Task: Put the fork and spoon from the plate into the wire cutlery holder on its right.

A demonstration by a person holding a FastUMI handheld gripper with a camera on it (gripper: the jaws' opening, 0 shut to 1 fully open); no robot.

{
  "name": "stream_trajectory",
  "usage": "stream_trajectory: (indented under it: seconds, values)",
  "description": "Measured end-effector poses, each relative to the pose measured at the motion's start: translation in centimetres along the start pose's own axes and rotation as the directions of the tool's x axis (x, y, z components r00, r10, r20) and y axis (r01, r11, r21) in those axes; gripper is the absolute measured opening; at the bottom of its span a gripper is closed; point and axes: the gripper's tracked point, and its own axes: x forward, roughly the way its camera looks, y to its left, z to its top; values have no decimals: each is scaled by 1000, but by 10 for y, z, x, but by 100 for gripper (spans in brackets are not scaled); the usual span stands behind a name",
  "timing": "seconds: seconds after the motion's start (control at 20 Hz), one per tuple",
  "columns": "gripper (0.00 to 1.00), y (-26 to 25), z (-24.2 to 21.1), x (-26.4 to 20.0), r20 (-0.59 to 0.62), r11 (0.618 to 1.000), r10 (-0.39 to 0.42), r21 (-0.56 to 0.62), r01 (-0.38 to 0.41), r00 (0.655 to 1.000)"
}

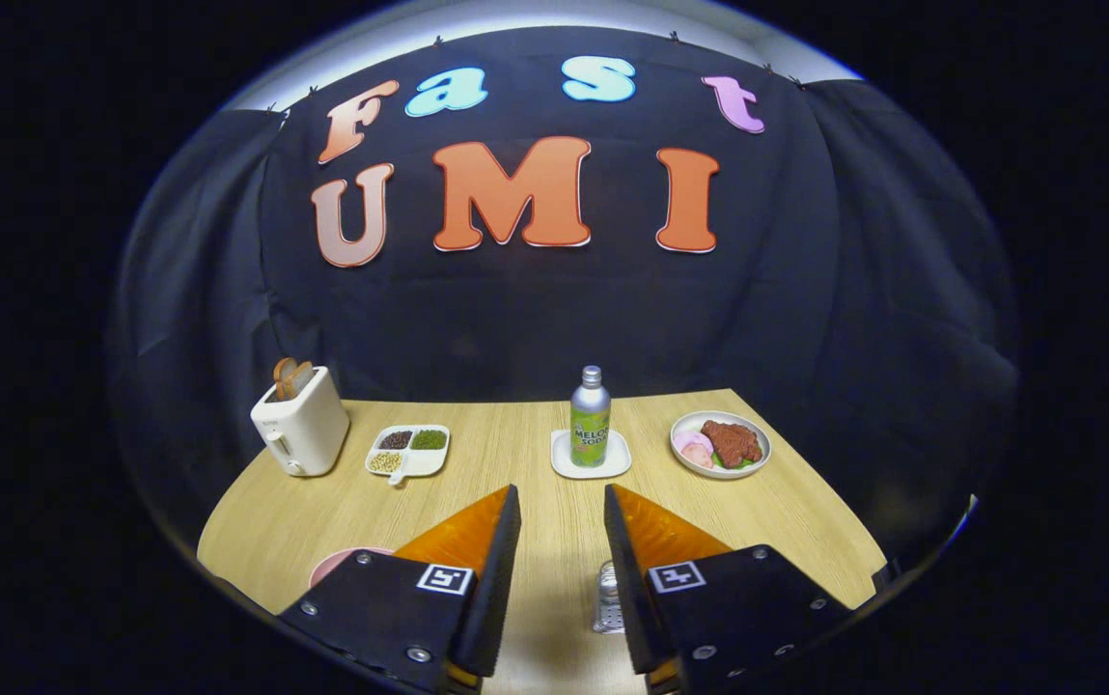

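Your gripper (562, 512) hangs spread, holding nothing.
Pink plate (337, 563) peeks beside its left finger; wire holder (608, 598) beside its right.

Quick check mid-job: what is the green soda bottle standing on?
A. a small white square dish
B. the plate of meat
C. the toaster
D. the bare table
A: the soda bottle stands upright on a small white square dish, beyond the open fingers of the hand-held gripper, which hold nothing.
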Motion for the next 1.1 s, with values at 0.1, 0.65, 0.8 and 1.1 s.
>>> stream_trajectory:
  seconds: [0.1, 0.65, 0.8, 1.1]
  values:
    - [62, 18, 7, -5, 38, 1000, 1, 12, -1, 999]
    - [85, 127, -44, -26, -14, 998, 55, -26, -55, 998]
    - [85, 157, -78, -29, -83, 996, 79, -24, -81, 993]
    - [85, 203, -158, -30, -246, 994, 104, -18, -111, 964]
